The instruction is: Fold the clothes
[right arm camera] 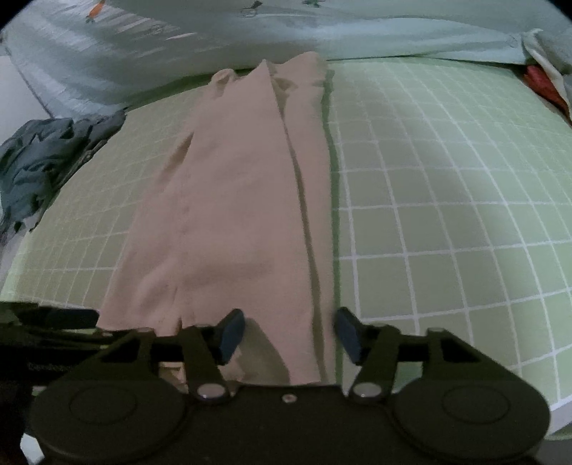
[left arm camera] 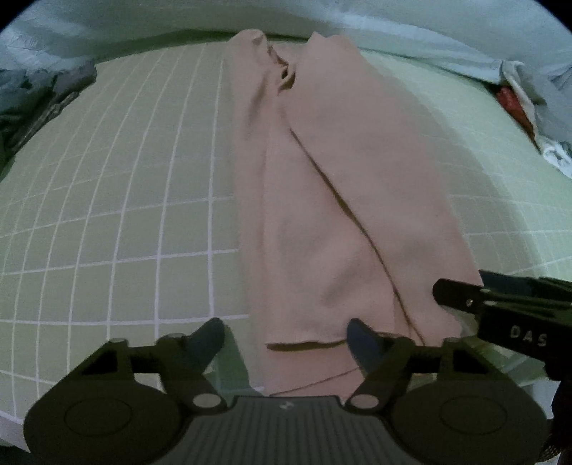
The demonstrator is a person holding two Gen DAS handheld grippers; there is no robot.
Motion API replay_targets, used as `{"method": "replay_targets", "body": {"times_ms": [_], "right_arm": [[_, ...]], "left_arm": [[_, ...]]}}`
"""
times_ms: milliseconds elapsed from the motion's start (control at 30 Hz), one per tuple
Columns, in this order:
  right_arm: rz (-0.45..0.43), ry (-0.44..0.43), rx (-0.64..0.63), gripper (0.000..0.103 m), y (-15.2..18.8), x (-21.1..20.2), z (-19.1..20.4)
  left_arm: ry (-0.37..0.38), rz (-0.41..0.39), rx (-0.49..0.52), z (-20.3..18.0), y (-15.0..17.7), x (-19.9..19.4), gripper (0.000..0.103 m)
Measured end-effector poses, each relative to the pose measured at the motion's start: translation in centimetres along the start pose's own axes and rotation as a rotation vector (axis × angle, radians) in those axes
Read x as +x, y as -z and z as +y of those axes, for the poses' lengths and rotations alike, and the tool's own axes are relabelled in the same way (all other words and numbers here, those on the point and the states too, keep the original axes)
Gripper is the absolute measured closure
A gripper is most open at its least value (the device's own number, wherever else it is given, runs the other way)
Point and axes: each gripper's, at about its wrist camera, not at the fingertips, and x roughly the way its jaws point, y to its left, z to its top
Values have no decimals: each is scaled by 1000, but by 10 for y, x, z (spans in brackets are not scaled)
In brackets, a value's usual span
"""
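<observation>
A beige-pink garment [left arm camera: 321, 200] lies lengthwise on the green grid mat [left arm camera: 125, 214], folded into a long strip with one side lapped over the other. It also shows in the right wrist view [right arm camera: 236, 214]. My left gripper [left arm camera: 286, 339] is open, its fingers astride the garment's near hem, holding nothing. My right gripper [right arm camera: 289, 334] is open over the near right corner of the garment; it also shows at the right edge of the left wrist view [left arm camera: 500, 300].
A heap of dark grey clothes [right arm camera: 35, 168] lies at the mat's left edge. Pale blue bedding [right arm camera: 321, 32] runs along the far side. Red and white items [right arm camera: 543, 78] sit at the far right corner. The mat [right arm camera: 447, 214] extends right of the garment.
</observation>
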Motion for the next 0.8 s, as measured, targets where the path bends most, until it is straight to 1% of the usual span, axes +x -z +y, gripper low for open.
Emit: {"method": "replay_targets", "body": {"times_ms": [33,67,100,133,167,200,300,367,467,567,733,800], "right_arm": [[1,4,-6,58,0,0,0],[5,-4,-3,62,-1,0,0],[8,-12,0,75,-1,0,-1],[17,-37,18,86,-3,1,-2],[26,-56,38,88,-4,2,-3],[34,-75,57,89,-5,3,-5],[47,-98,30,90,-11,1,-6],[40,-134,55,91,-18,-7,-8],[-6,-180,72,91,-31,-24,-7],[-92,-220,67,91,-55,-43,-4],[-249,-270,56,91,-116,-68,-2],[-314,-285,44,91,-140,-77,-5]], "left_arm": [[13,-6,-6,0,0,-1,46],[26,-13,-12,1,-1,-2,55],[43,-14,-20,1,-2,-2,59],[66,-8,-30,1,-5,0,69],[89,-1,-41,2,-8,1,85],[112,5,-51,2,-11,3,88],[155,20,-135,12,-21,1,90],[183,-11,-158,17,-29,-11,90],[202,-100,-156,20,-49,-36,91],[216,-210,-160,16,-77,-61,91],[227,-386,-130,11,-131,-97,91],[229,-442,-118,5,-144,-111,91]]}}
